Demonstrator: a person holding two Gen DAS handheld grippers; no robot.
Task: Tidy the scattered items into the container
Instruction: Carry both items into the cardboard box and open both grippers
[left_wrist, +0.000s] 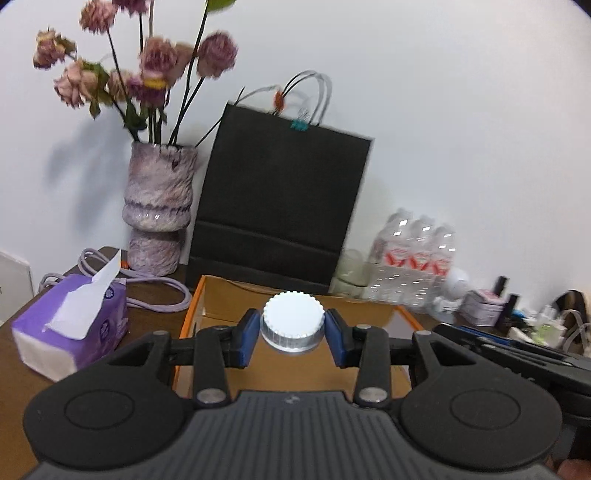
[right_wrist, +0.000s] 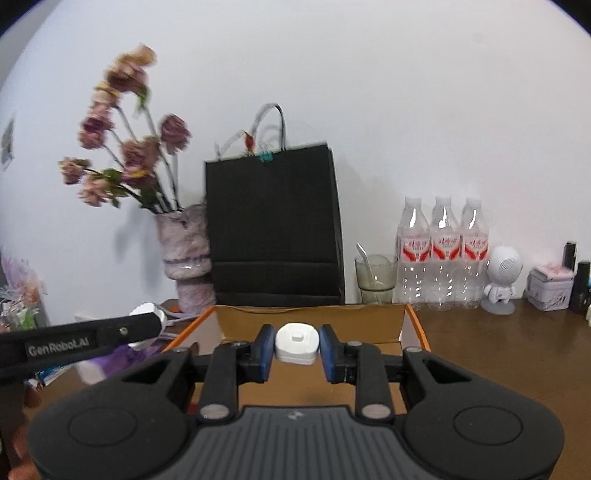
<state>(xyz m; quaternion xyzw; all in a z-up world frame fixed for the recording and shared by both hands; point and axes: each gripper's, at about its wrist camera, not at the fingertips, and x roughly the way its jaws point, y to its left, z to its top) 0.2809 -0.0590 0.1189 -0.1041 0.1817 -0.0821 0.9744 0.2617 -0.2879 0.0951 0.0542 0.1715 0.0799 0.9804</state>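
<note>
Both grippers are loaded and poised above the same open cardboard box (left_wrist: 221, 295), which reads as the container for the tidying — each item is held over the opening so that it would fall inside rather than onto the brown surface (right_wrist: 498, 350). The left gripper (left_wrist: 293, 334) has its jaws closed narrowly on a white ridged jar lid (left_wrist: 293, 321), pinched by its rim with the flat top facing the camera; a side grip like this keeps the round piece from rolling free. The right gripper (right_wrist: 296, 349) has its jaws pressed against the two sides of a small white plug-like block (right_wrist: 296, 343), also carried above the box near its back wall. In the right wrist view the left gripper's arm reaches in from the left edge, so the two tools sit just beside each other over the opening and could crowd one another on release. As for contents, the visible part of the box floor looks bare, though the grippers hide much of it, so I cannot tell whether anything lies there. Behind the box stand a black paper bag (right_wrist: 273, 225), a vase of dried flowers (left_wrist: 159, 206) and three water bottles (right_wrist: 443, 251); a purple tissue pack (left_wrist: 70, 325) lies left of it — none seem part of the job.
</note>
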